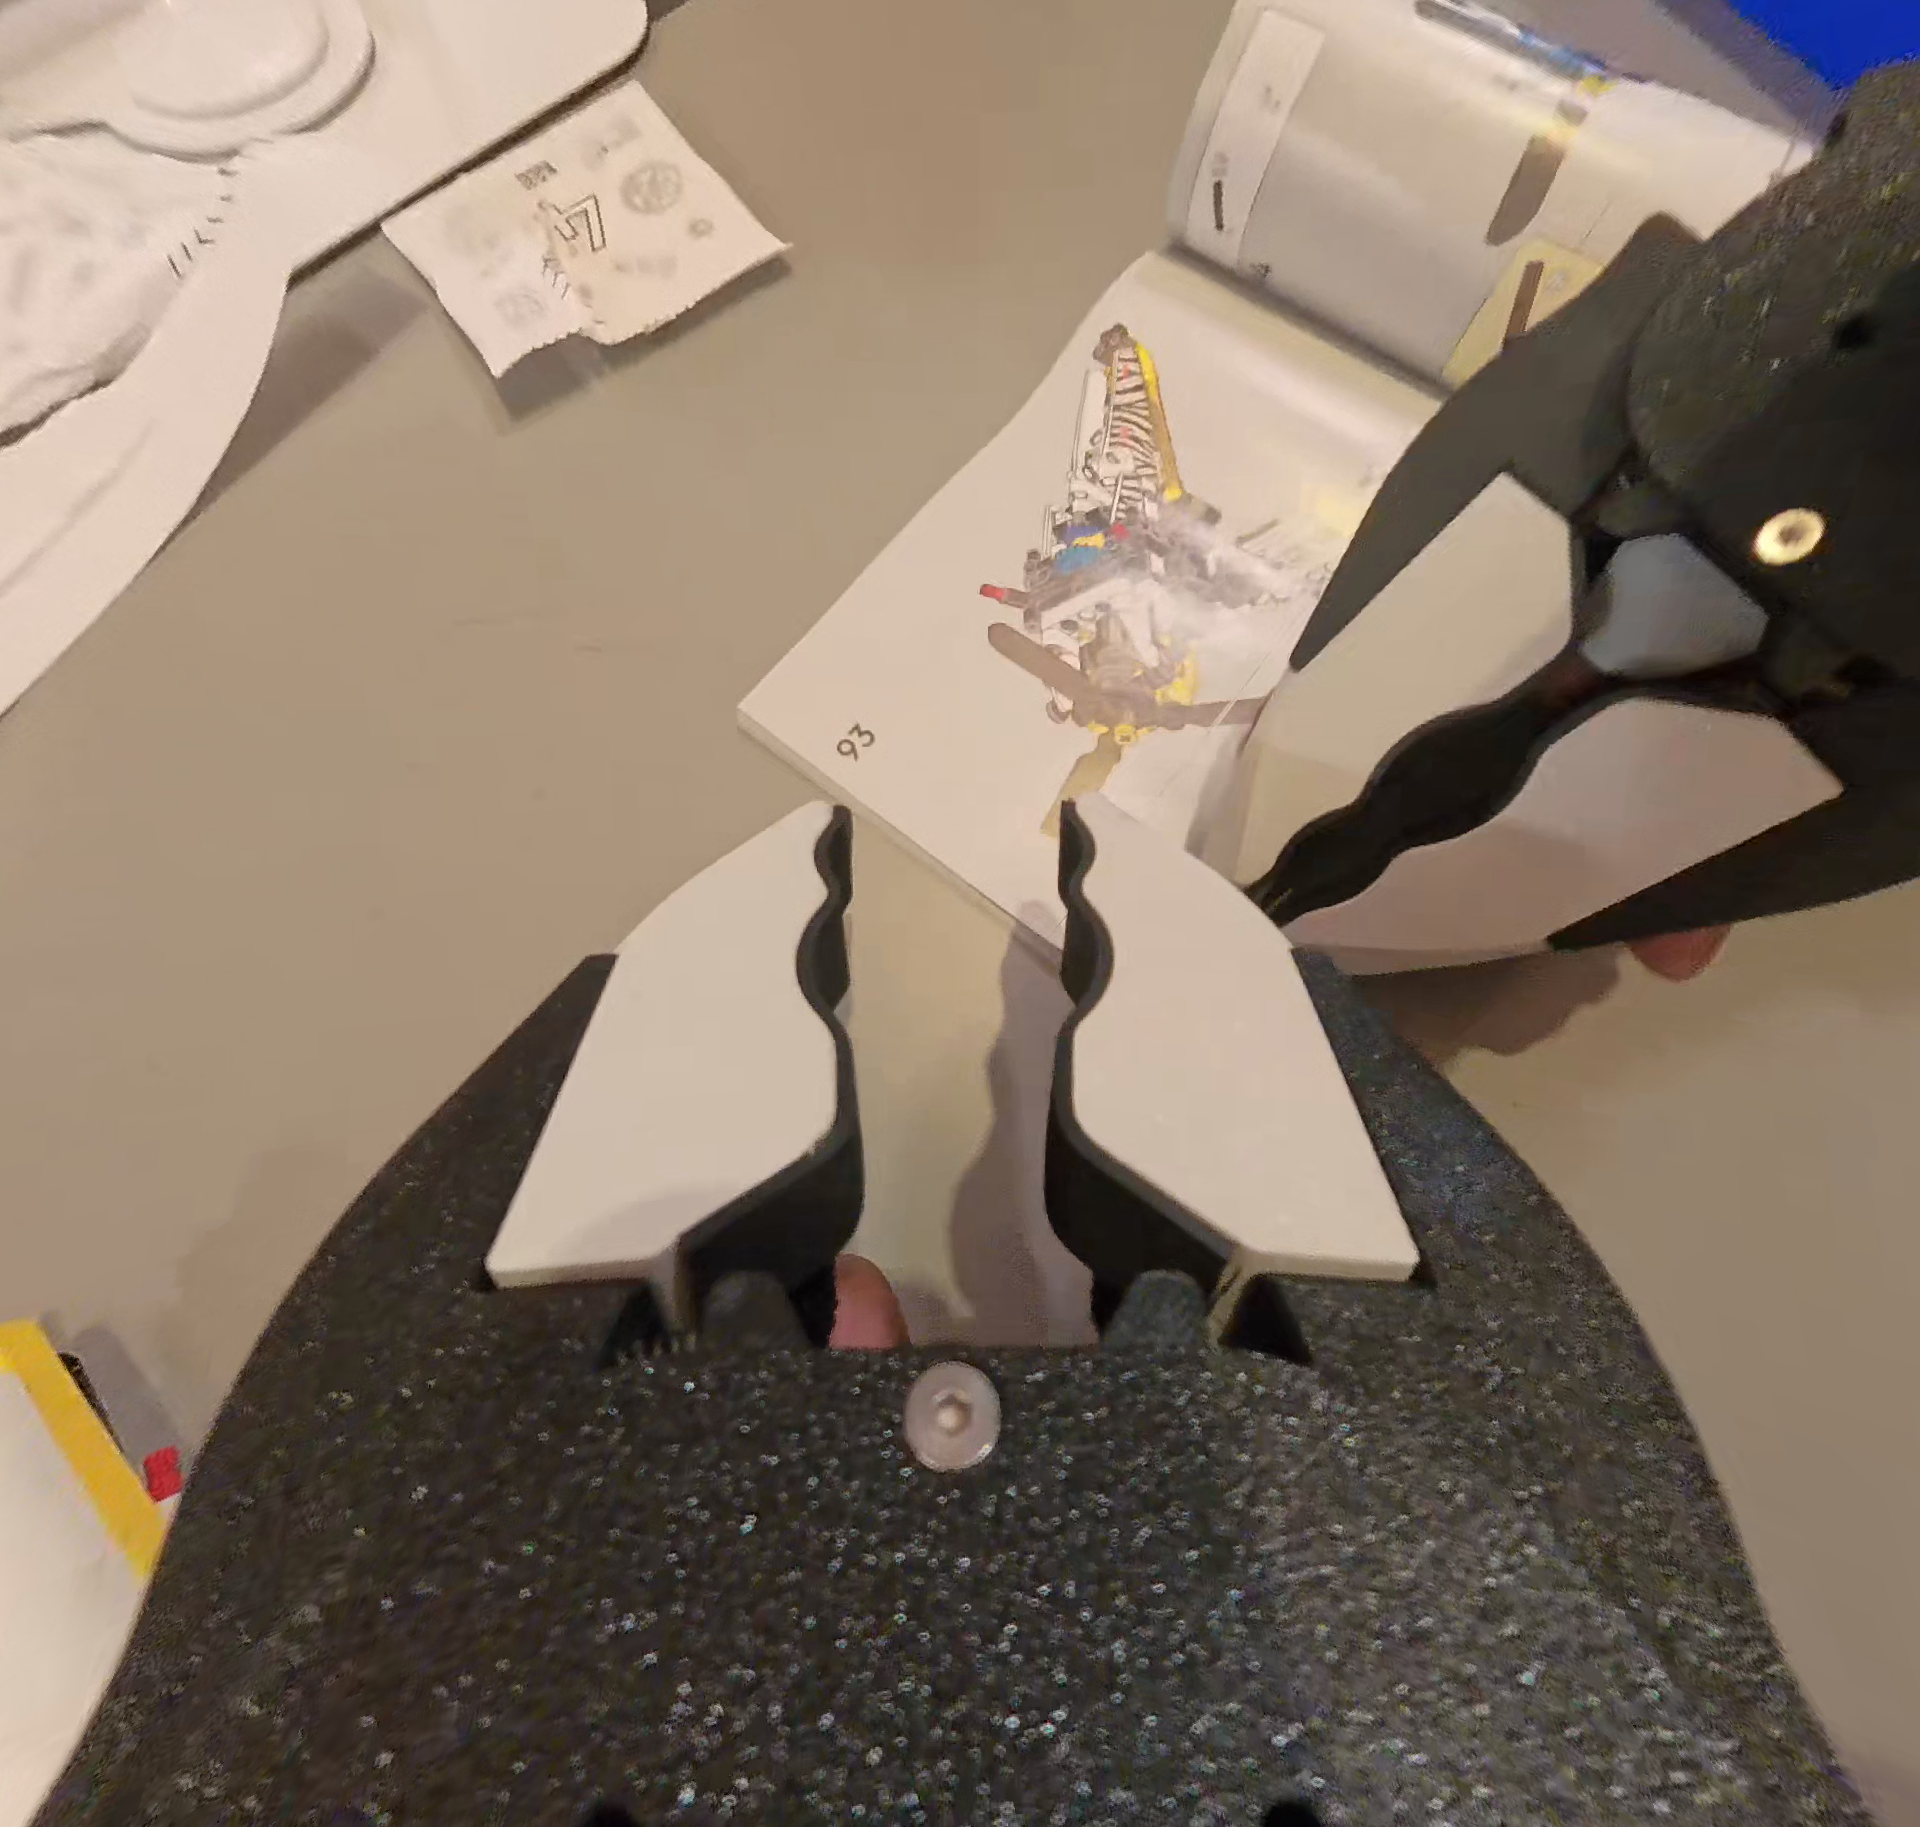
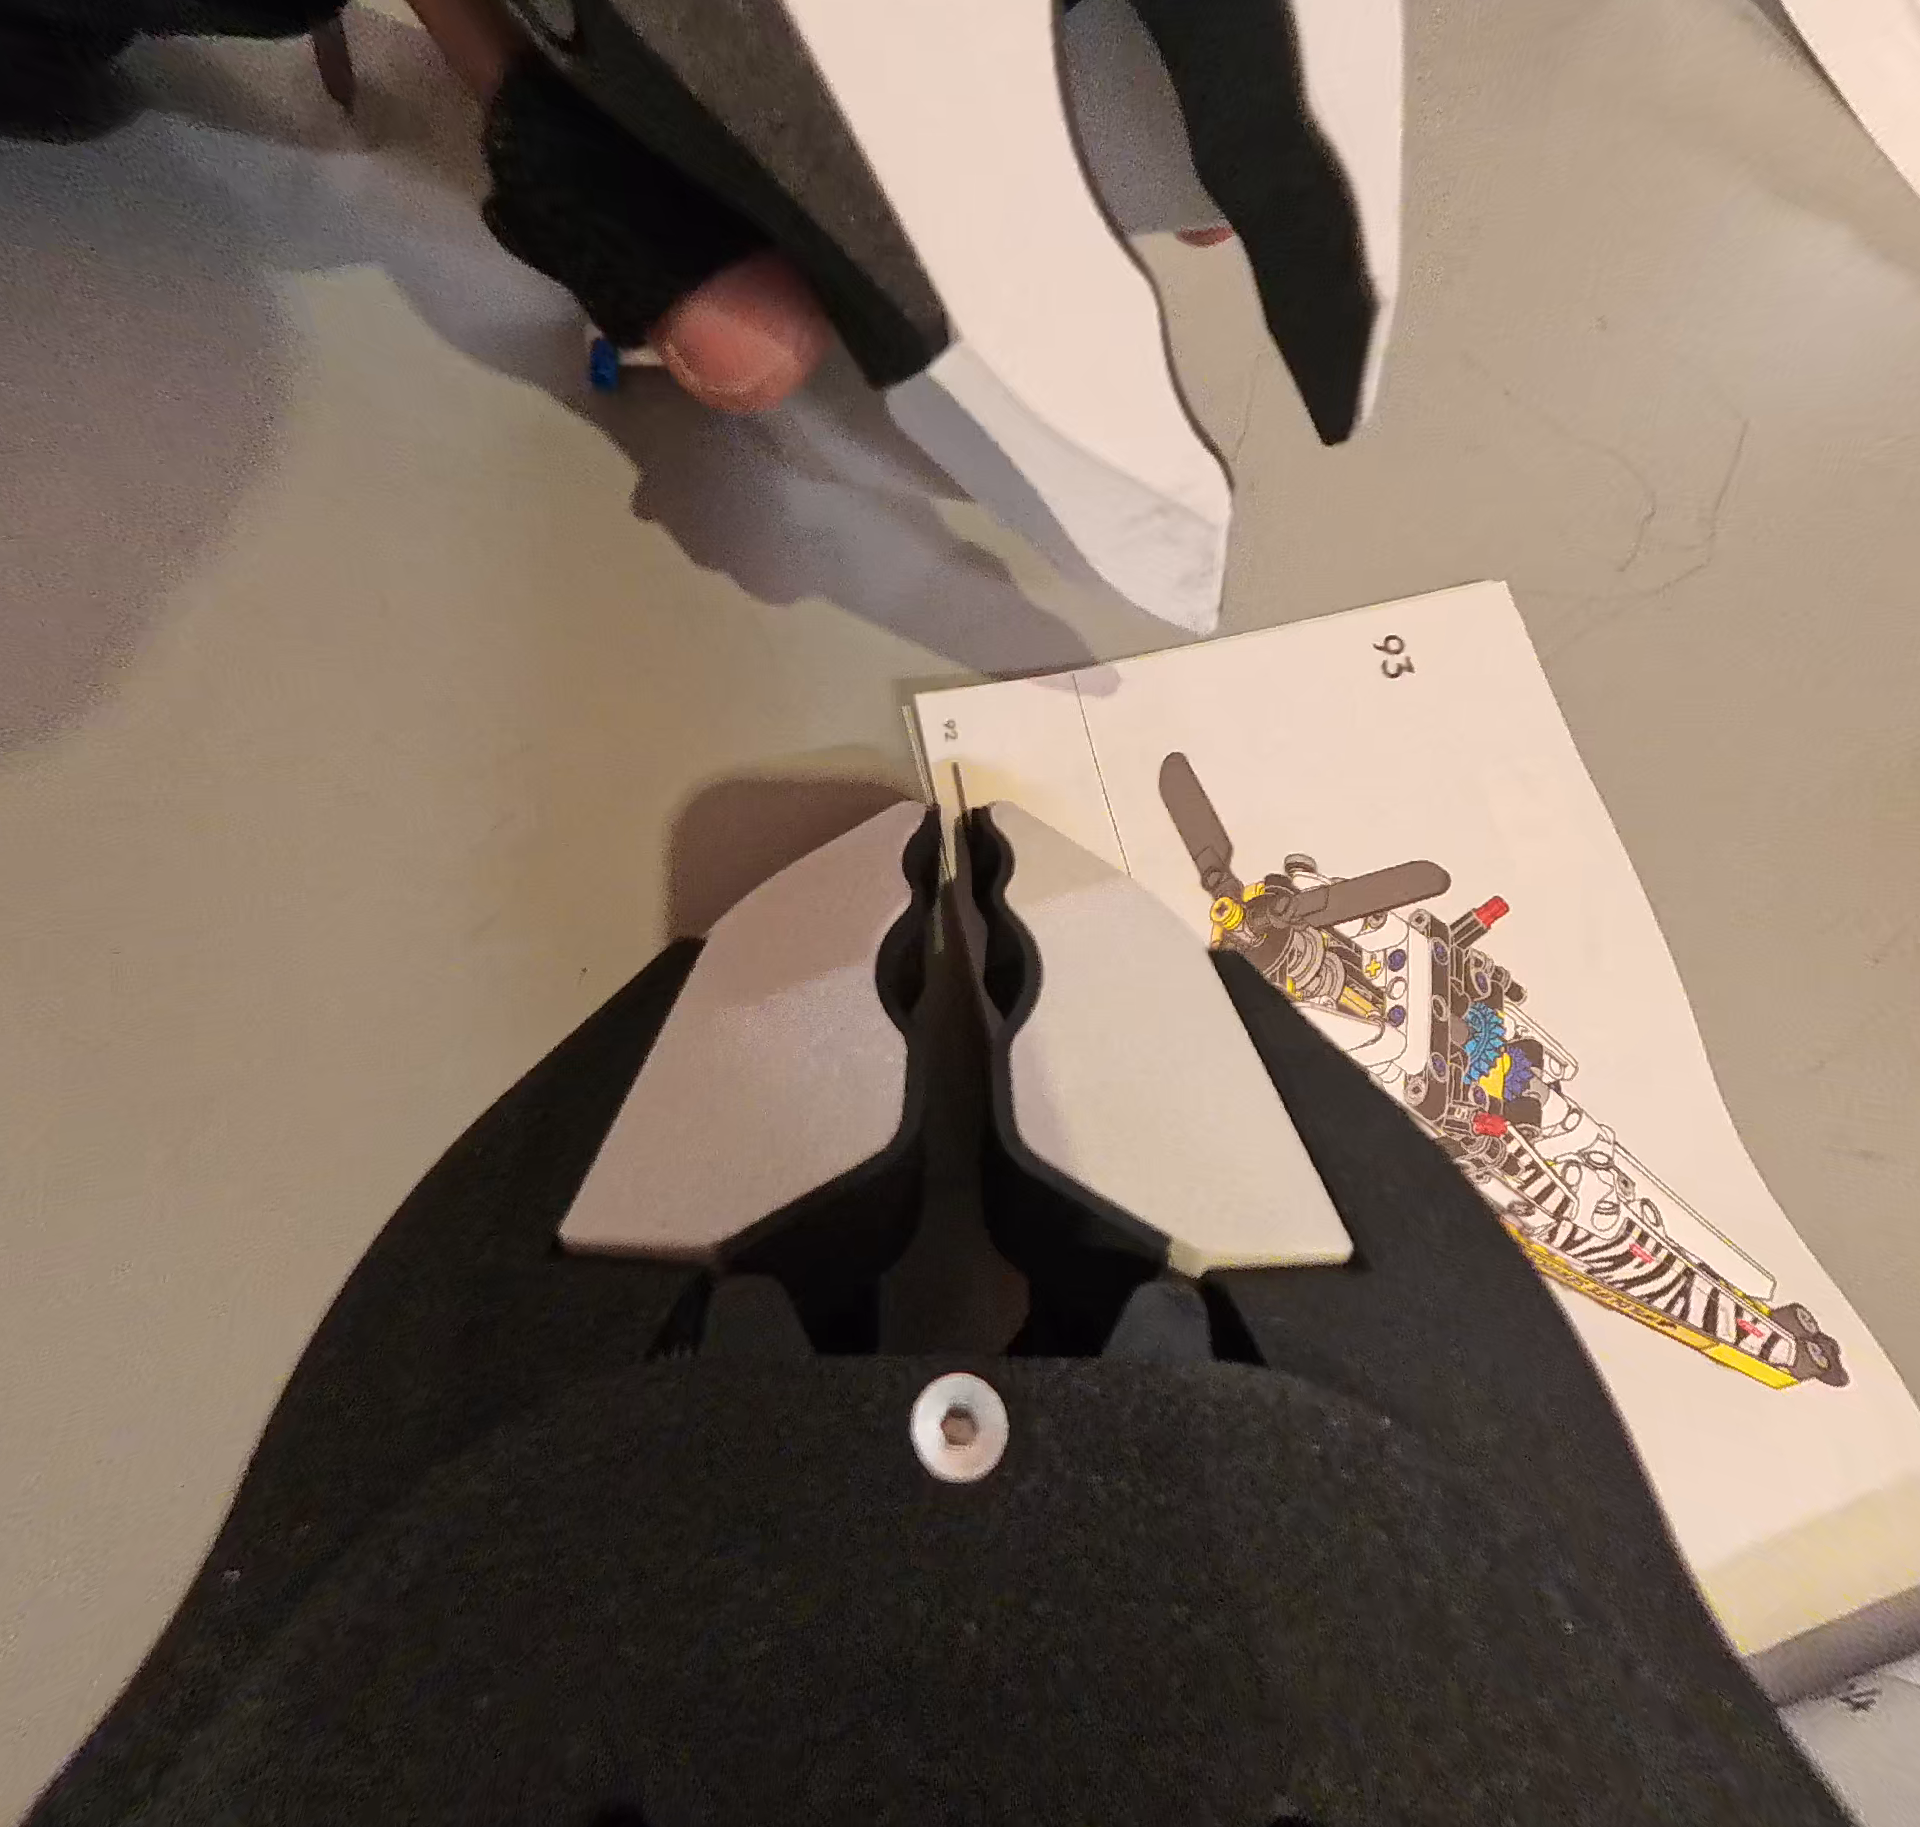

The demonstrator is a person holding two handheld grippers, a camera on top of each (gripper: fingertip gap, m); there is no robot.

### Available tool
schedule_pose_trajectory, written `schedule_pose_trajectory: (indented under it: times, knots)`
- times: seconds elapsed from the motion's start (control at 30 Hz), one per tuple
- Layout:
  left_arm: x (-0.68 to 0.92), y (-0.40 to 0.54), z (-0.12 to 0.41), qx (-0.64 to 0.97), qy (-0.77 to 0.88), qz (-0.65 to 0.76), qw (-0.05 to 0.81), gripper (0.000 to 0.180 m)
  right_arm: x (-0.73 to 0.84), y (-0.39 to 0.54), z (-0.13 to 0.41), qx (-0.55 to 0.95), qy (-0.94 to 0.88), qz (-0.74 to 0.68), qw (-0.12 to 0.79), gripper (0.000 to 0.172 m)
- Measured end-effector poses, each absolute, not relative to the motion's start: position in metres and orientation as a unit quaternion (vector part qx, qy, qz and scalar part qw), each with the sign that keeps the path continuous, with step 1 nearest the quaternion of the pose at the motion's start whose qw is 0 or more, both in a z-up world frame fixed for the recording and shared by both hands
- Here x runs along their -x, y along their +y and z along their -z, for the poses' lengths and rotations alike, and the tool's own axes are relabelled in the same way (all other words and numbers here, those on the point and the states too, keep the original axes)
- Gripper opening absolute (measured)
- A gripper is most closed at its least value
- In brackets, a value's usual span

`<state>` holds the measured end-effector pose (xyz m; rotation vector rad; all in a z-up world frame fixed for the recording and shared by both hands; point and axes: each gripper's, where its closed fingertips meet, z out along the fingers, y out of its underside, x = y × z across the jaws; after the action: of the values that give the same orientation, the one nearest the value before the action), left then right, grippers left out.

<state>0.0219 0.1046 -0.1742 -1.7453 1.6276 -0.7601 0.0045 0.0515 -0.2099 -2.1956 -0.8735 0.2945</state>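
An open instruction booklet (image 1: 935, 676) lies on the grey table, showing a drawing of a striped brick model. My right gripper (image 2: 951, 816) is shut on the edges of a few pages at the booklet's near corner (image 2: 1455, 790). The thin sheets stand between its pads. In the left wrist view the right gripper (image 1: 1262, 894) nips a raised white page (image 1: 1455, 842). My left gripper (image 1: 951, 832) is open and holds nothing. It hovers over the booklet's near edge, just left of the right gripper. It also shows in the right wrist view (image 2: 1278, 520), with its jaws apart above the booklet.
A white moulded tray (image 1: 208, 115) and a torn printed paper bag (image 1: 592, 229) lie at the far left. A yellow-edged thing (image 1: 62, 1414) sits at the near left. A small blue piece (image 2: 603, 364) lies by a person's thumb (image 2: 738, 343).
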Motion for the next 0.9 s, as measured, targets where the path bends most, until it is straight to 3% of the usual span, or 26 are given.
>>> schedule_pose_trajectory:
  times: [0.27, 0.9]
  knots:
    - [-0.015, 0.111, 0.176, 0.632, 0.639, 0.256, 0.356, 0.04, -0.009, 0.054, 0.204, 0.852, -0.325, -0.101, 0.398, 0.005]
    - [-0.006, 0.087, 0.199, 0.568, 0.724, 0.229, 0.319, 0.04, -0.018, 0.059, 0.196, 0.855, -0.274, -0.125, 0.422, 0.001]
